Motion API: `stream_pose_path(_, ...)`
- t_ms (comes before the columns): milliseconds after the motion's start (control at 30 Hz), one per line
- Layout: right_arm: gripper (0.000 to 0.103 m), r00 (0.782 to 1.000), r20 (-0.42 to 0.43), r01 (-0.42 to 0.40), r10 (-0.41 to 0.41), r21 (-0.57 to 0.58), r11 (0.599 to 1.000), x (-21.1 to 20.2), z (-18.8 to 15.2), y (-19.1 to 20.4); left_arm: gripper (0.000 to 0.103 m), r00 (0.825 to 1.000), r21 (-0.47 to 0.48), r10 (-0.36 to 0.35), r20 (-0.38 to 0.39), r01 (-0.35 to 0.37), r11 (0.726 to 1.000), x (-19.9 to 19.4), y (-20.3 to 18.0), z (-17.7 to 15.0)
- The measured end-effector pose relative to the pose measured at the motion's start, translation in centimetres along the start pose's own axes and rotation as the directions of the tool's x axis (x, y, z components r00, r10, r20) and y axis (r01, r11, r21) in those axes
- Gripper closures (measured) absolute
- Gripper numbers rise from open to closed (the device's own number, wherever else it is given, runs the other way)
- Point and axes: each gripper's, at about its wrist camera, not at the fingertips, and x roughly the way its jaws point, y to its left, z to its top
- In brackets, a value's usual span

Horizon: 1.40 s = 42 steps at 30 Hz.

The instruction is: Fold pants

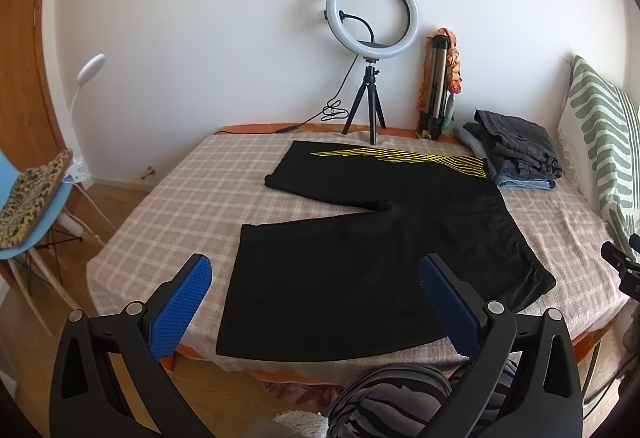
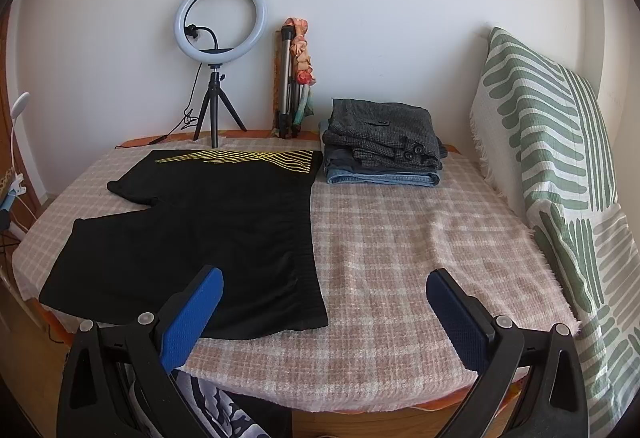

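Note:
Black shorts with yellow line print (image 1: 360,238) lie spread flat on the checked bed cover (image 1: 168,205), waistband to the right, both legs pointing left. In the right wrist view the shorts (image 2: 208,222) fill the left half of the bed cover (image 2: 400,258). My left gripper (image 1: 316,272) is open and empty, held above the near leg at the front edge. My right gripper (image 2: 324,284) is open and empty, above the waistband's near corner. A part of the right gripper (image 1: 624,266) shows at the right edge of the left wrist view.
A stack of folded clothes (image 2: 384,145) sits at the back right. A ring light on a tripod (image 2: 218,57) and a folded tripod with a scarf (image 2: 296,77) stand by the wall. A green-striped pillow (image 2: 560,165) leans at right. A blue chair (image 1: 36,205) stands at left.

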Motion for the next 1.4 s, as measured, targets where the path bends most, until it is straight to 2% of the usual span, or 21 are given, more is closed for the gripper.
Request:
stream_pose_path(1200,0.000,1.000,-0.026,-0.017,0.017,-0.002,1.000,0.8,-0.3,0.1,0.000,1.000,0.014,0.008,-0.021,-0.008,1.000,0.9,-0.4,-0.7)
stream_pose_path(1400,0.000,1.000,-0.020,-0.018,0.017,-0.050,0.999,1.1,-0.4,0.1,0.000,0.997,0.012,-0.022,-0.076,0.022,1.000,2.5,1.0,-1.6)
